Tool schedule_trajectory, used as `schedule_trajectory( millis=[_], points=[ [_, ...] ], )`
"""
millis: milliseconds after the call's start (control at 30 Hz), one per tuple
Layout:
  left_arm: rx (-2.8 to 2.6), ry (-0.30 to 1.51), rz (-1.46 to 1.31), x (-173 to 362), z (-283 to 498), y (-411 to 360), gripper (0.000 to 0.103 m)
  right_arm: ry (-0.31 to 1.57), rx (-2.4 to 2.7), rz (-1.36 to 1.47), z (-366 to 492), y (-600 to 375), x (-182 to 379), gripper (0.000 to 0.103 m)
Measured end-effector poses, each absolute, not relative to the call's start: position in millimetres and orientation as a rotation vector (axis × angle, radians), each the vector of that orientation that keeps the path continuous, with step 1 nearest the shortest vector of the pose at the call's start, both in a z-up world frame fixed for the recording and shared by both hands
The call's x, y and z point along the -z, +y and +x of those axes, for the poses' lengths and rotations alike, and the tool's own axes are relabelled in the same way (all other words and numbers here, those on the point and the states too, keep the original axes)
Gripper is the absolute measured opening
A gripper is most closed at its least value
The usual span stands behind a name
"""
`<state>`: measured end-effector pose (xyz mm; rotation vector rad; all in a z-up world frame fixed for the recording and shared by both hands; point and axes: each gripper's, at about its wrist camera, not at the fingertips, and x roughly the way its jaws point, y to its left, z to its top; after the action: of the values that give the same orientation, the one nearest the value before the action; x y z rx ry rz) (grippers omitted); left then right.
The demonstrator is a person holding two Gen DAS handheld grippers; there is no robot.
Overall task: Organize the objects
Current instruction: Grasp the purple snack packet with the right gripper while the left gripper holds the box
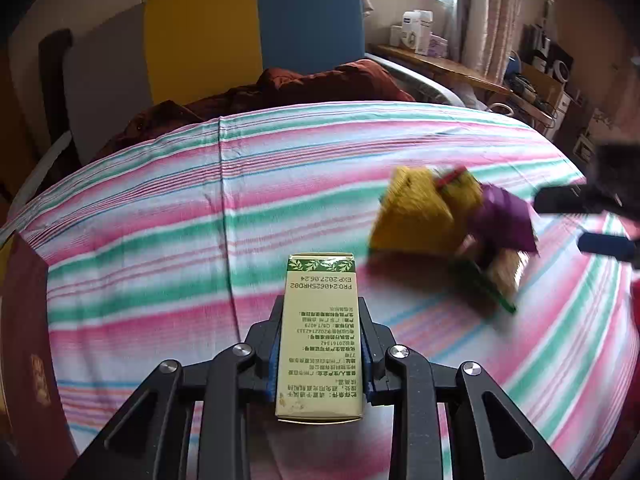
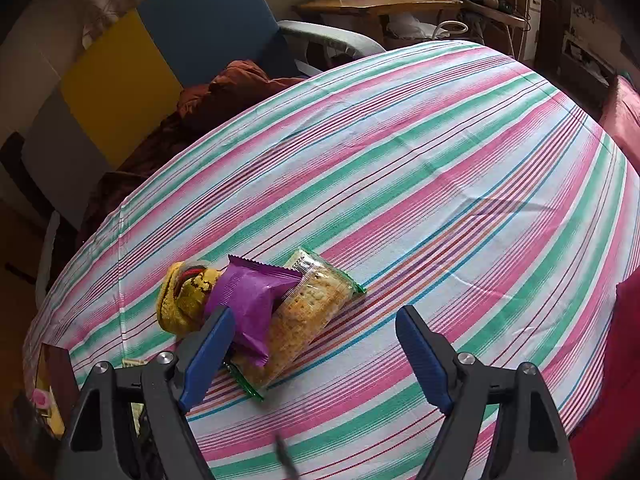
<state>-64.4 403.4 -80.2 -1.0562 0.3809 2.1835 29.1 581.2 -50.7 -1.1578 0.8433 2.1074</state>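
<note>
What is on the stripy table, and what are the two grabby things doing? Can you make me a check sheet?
Surface: striped tablecloth, lightly creased.
Job's things: green-and-cream box; a pile of a yellow knitted item, a purple packet and a clear cracker packet, touching one another.
Clutter: dark red box at the table's edge.
Grippers: left hand-held gripper shut on the box; right hand-held gripper open and holding nothing, one finger in front of the purple packet.
Cables: a few under the far wooden table, blurry.
Surroundings: blue, yellow and grey chair backs, brown-red cloth, window.
</note>
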Motion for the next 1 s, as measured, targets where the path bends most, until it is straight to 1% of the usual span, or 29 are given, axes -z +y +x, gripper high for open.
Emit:
schedule_trajectory(
  millis=[200,267,333,467,500,567,633,667,700,733,1000],
  points=[
    [-2.186,0.387,-1.030,84,-62,404,0.030,0.887,-2.098,-1.165,31,580,53,0.084],
    [-2.187,0.381,-1.026,85,-61,403,0.030,0.894,-2.102,-1.166,28,579,52,0.081],
    [-2.183,0.365,-1.028,86,-62,402,0.030,0.907,-2.109,-1.167,23,577,49,0.080],
    [-2.178,0.347,-1.029,86,-63,401,0.030,0.833,-2.110,-1.183,1,575,48,0.078],
    [-2.176,0.342,-1.030,86,-64,401,0.030,0.809,-2.100,-1.204,-6,575,53,0.071],
    [-2.175,0.336,-1.031,86,-64,400,0.030,0.811,-2.106,-1.276,-19,574,66,0.065],
    [-2.176,0.338,-1.029,86,-63,400,0.030,0.689,-2.101,-1.332,-28,564,70,0.048],
    [-2.179,0.341,-1.027,86,-63,400,0.031,0.639,-2.109,-1.348,-30,560,70,0.042],
    [-2.179,0.343,-1.026,86,-62,400,0.031,0.635,-2.125,-1.347,-30,557,68,0.031],
    [-2.180,0.342,-1.025,86,-62,400,0.031,0.648,-2.139,-1.349,-30,556,68,0.029],
    [-2.181,0.339,-1.023,87,-62,400,0.031,0.638,-2.159,-1.316,-23,560,59,0.029]
  ],
)
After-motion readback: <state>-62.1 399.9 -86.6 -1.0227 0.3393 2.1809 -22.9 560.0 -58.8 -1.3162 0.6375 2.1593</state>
